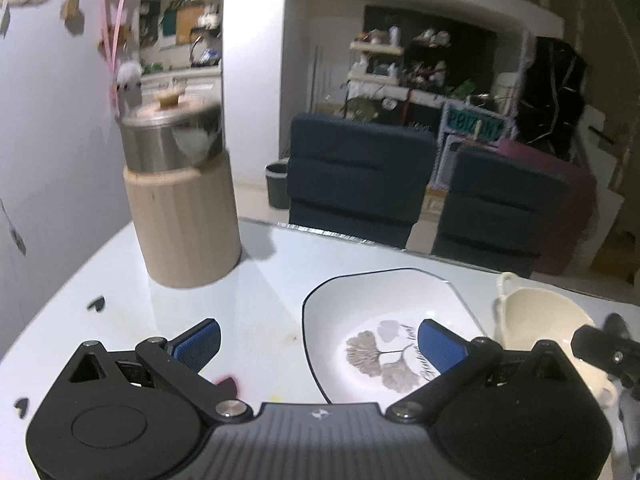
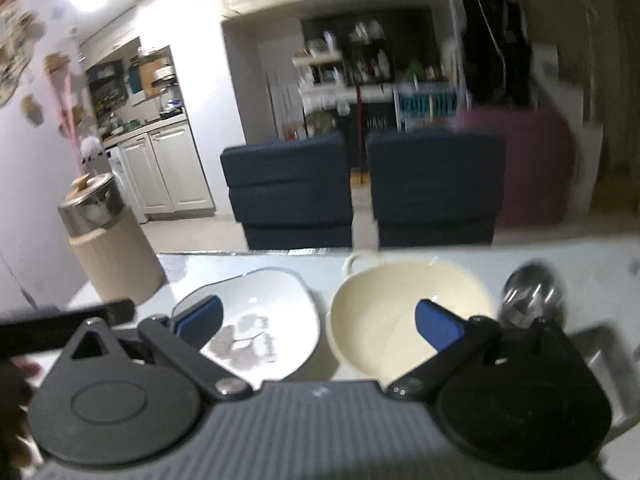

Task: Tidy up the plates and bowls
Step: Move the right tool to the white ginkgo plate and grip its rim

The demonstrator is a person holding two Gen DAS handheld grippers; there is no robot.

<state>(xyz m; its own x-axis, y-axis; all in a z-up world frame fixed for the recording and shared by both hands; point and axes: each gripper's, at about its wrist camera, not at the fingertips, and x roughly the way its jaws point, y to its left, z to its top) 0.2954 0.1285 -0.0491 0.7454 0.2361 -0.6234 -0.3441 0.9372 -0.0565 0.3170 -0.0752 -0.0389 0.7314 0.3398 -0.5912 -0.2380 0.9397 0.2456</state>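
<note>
I held the left gripper (image 1: 318, 346) with jaws spread over the near left rim of the white plate (image 1: 384, 312), gripping nothing. The right gripper (image 2: 318, 322) was spread too, its right pad above the empty cream bowl (image 2: 400, 304), which sat just right of the plate. A canister (image 1: 184, 216) stood left of the plate, clear tabletop (image 1: 260, 280) between them.

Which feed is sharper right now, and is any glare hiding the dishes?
Left wrist view: fairly sharp, the leaf print on the plate is readable; dim room, fisheye bending at the edges. Right wrist view: blurred throughout, the bowl and spoon are smeared; a bright glare spot on the upper-left wall, none on the dishes.
</note>
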